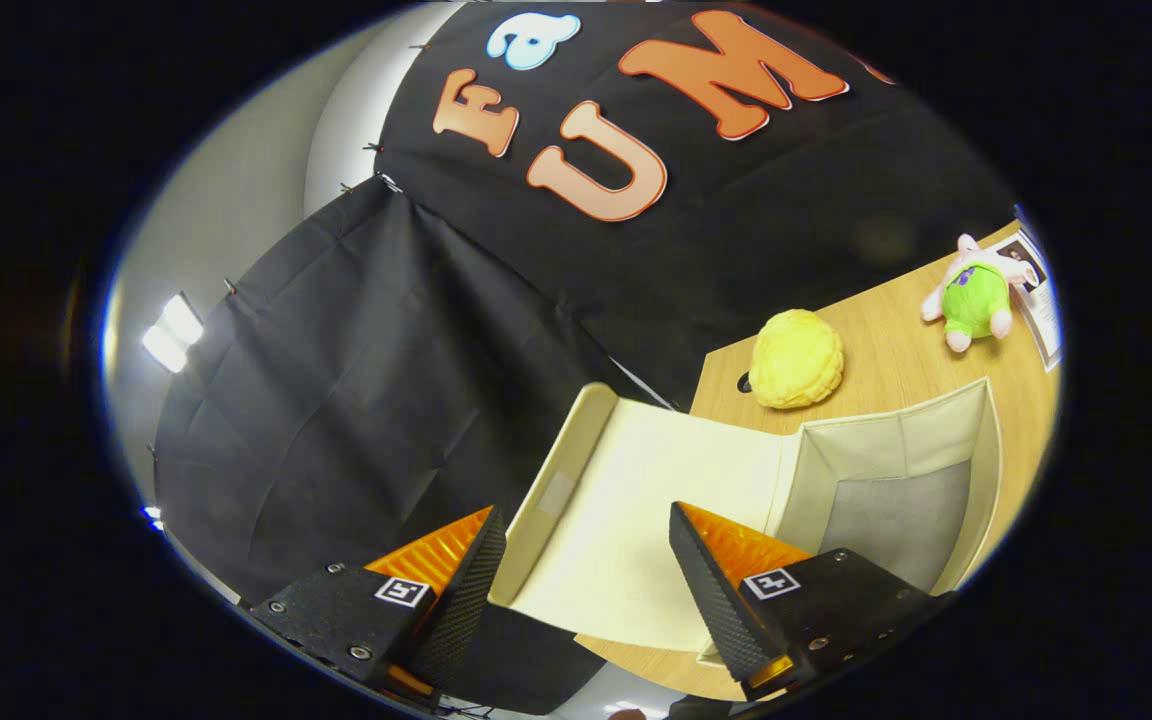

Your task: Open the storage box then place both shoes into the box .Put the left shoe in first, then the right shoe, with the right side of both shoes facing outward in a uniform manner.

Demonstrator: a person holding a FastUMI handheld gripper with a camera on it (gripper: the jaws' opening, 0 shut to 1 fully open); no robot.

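Observation:
A cream fabric storage box [976,440] stands on the wooden table with its lid [656,490] swung open and lying flat off the table's edge. The box's grey bottom [896,520] shows inside, with nothing in it that I can see. My gripper [586,535] is open, its fingers spread wide. The lid's raised rim lies between the fingers, touching neither. One fingertip [481,560] sits beside the lid's outer rim, the other fingertip [696,560] over the lid near the box's mouth.
A yellow bumpy plush ball [796,358] rests on the wooden table [896,360] just beyond the box. A pink and green plush toy [974,295] lies farther off, near a printed sheet [1036,290]. Black cloth walls stand behind the table.

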